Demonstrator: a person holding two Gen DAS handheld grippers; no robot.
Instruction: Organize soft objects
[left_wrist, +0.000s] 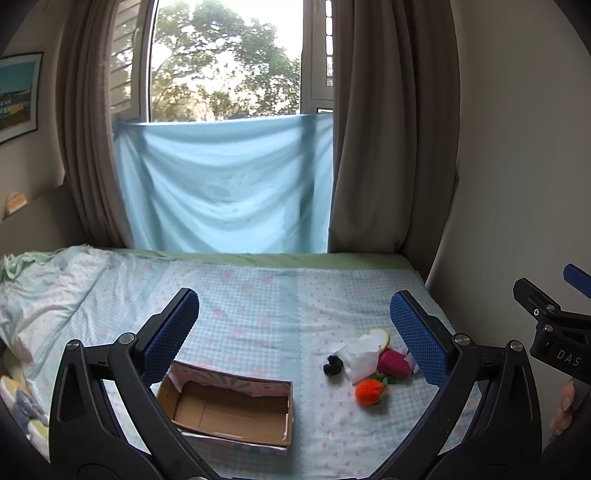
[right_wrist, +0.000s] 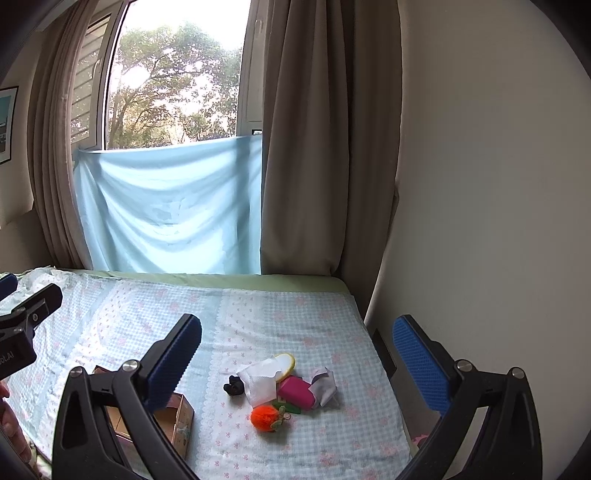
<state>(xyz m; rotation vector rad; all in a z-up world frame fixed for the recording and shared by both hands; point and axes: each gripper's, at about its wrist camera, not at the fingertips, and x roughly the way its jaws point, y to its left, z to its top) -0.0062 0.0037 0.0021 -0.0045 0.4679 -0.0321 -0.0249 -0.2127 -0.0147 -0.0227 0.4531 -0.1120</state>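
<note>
A bed (left_wrist: 258, 295) under a pale blue checked sheet fills the room's near side, with brown curtains (left_wrist: 388, 129) and a light blue cloth (left_wrist: 229, 184) hung across the window behind it.

The soft things lie in one small heap on the sheet. An orange pom-pom toy (right_wrist: 264, 417) sits at the heap's six o'clock. A magenta pouch (right_wrist: 295, 393) lies just above it, touching a crumpled white cloth (right_wrist: 260, 380) at its nine o'clock. A small black fuzzy piece (right_wrist: 233, 388) lies just beside that cloth. A yellow-rimmed round pad (right_wrist: 285, 362) peeks out at twelve o'clock, and a grey-white scrap (right_wrist: 325, 386) lies at three. An open cardboard box (left_wrist: 229, 410), empty as far as I can see, stands well apart at the heap's nine o'clock.

The left gripper (left_wrist: 291, 332) hangs above the bed with its fingers spread wide and nothing between them, the box low at its seven o'clock. The right gripper (right_wrist: 295, 347) is likewise spread and empty, the heap straight ahead of it.

Nothing looks sorted yet. My worry is the overlap: a pinch on the pouch could drag the white cloth along. The pom-pom may roll or squash out of a shallow grip. The light box could also slide if bumped.
</note>
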